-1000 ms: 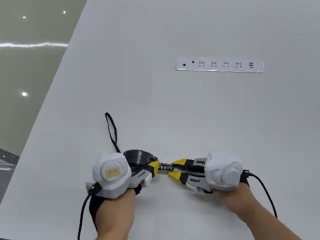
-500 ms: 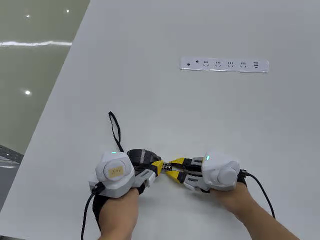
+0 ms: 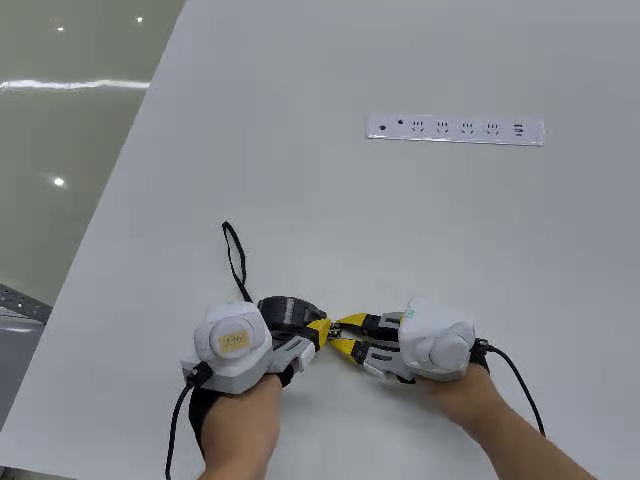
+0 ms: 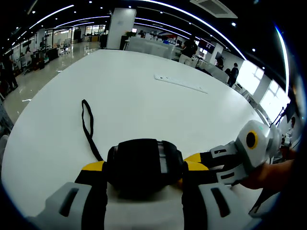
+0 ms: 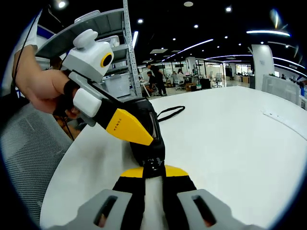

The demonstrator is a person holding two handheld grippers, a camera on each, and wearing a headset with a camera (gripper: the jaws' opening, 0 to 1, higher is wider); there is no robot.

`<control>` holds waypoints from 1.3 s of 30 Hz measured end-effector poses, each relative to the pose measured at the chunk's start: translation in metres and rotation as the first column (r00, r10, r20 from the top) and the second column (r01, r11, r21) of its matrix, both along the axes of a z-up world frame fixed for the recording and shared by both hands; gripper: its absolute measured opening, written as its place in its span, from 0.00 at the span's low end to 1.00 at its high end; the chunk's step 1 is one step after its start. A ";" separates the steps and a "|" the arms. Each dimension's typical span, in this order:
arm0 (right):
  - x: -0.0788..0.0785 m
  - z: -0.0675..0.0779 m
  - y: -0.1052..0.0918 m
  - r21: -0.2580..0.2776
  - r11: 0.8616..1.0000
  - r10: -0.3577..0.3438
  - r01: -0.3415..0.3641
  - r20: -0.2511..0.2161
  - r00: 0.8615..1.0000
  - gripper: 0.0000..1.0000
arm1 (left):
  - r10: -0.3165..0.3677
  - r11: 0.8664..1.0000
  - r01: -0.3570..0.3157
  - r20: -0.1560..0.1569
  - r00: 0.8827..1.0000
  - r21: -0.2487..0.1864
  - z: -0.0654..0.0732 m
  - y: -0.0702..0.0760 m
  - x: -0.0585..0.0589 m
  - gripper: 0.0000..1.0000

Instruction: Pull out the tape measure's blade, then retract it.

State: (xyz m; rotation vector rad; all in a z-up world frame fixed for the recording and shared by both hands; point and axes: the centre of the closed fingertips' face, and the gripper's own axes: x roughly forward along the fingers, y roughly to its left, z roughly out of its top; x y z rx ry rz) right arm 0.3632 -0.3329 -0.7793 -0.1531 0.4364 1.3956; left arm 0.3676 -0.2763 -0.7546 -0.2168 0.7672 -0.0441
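White table (image 3: 400, 230) in an open office, tape measure (image 3: 288, 311) at the near edge, left of centre.
Left gripper (image 4: 142, 167) is clamped on the black tape measure case. Right gripper (image 5: 154, 171) has its jaws together on the blade (image 5: 154, 165) tip, right at the case mouth. Strap (image 3: 235, 255) trails toward the far left. Power strip (image 3: 455, 129) lies far right, well apart. Table's left edge drops to grey floor (image 3: 60, 120). Bare tabletop far and right. Ceiling lights, with shelving (image 5: 112, 43) near the left gripper.
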 end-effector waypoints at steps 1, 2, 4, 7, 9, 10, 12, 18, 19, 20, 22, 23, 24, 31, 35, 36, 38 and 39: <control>0.000 0.000 0.000 0.000 1.000 0.000 0.000 0.000 1.000 0.11 | 0.001 1.000 -0.001 0.000 1.000 0.000 0.000 0.000 0.000 0.60; 0.000 0.000 0.001 0.000 1.000 0.001 -0.001 0.000 1.000 0.11 | 0.001 1.000 -0.001 0.001 1.000 -0.001 0.000 0.000 0.000 0.60; 0.000 0.000 0.003 0.000 1.000 0.001 -0.001 0.001 1.000 0.11 | 0.002 1.000 -0.002 0.002 1.000 -0.004 0.000 0.000 0.000 0.60; 0.000 0.000 0.005 -0.004 1.000 0.008 -0.008 0.010 1.000 0.11 | 0.001 1.000 -0.001 0.002 1.000 -0.004 0.000 0.000 0.000 0.60; 0.000 0.000 0.004 -0.001 1.000 0.007 -0.007 0.003 1.000 0.11 | 0.003 1.000 -0.003 0.002 1.000 -0.007 0.000 0.000 0.000 0.60; 0.000 0.000 0.004 -0.002 1.000 0.008 -0.008 0.005 1.000 0.11 | 0.003 1.000 -0.003 0.003 1.000 -0.007 0.000 0.000 0.000 0.60; 0.000 0.001 0.004 -0.002 1.000 0.009 -0.009 0.005 1.000 0.11 | 0.003 1.000 -0.003 0.004 1.000 -0.008 0.000 0.000 0.000 0.60; 0.000 0.001 0.004 -0.003 1.000 0.017 -0.017 0.015 1.000 0.12 | 0.000 1.000 0.000 0.005 1.000 -0.006 0.000 0.000 0.000 0.60; 0.000 0.001 0.004 -0.003 1.000 0.019 -0.019 0.018 1.000 0.12 | 0.000 1.000 0.000 0.005 1.000 -0.007 0.000 0.000 0.000 0.60; 0.000 0.001 0.004 -0.005 1.000 0.023 -0.023 0.023 0.999 0.12 | -0.001 1.000 0.001 0.005 1.000 -0.007 0.000 0.000 0.000 0.60; -0.001 0.001 0.005 -0.009 0.999 0.042 -0.042 0.032 0.999 0.12 | -0.005 1.000 0.005 0.005 1.000 -0.004 0.000 0.000 0.000 0.60; 0.000 0.001 0.005 -0.016 0.998 0.056 -0.055 0.040 0.998 0.12 | -0.008 1.000 0.008 0.004 1.000 -0.003 -0.001 0.000 0.000 0.60; 0.000 0.001 0.005 -0.020 0.998 0.063 -0.063 0.041 0.997 0.11 | -0.009 1.000 0.009 0.003 1.000 -0.002 -0.001 0.000 0.000 0.60; -0.002 0.000 0.007 -0.057 0.990 0.133 -0.128 0.084 0.988 0.11 | -0.012 1.000 0.012 0.005 1.000 0.002 -0.001 -0.001 0.000 0.60; -0.002 -0.001 0.007 -0.065 0.987 0.155 -0.149 0.092 0.984 0.11 | -0.011 1.000 0.011 0.004 1.000 0.002 -0.001 -0.001 -0.001 0.60; -0.002 -0.001 0.007 -0.067 0.986 0.161 -0.155 0.090 0.983 0.12 | -0.011 1.000 0.011 0.005 1.000 0.002 -0.001 0.000 -0.001 0.60; -0.002 0.000 0.008 -0.074 0.984 0.167 -0.161 0.090 0.982 0.12 | -0.005 1.000 0.005 0.005 1.000 -0.001 -0.001 0.000 0.000 0.60; -0.002 0.000 0.008 -0.075 0.984 0.169 -0.162 0.091 0.981 0.12 | -0.006 1.000 0.006 0.006 1.000 0.000 -0.001 0.000 0.000 0.60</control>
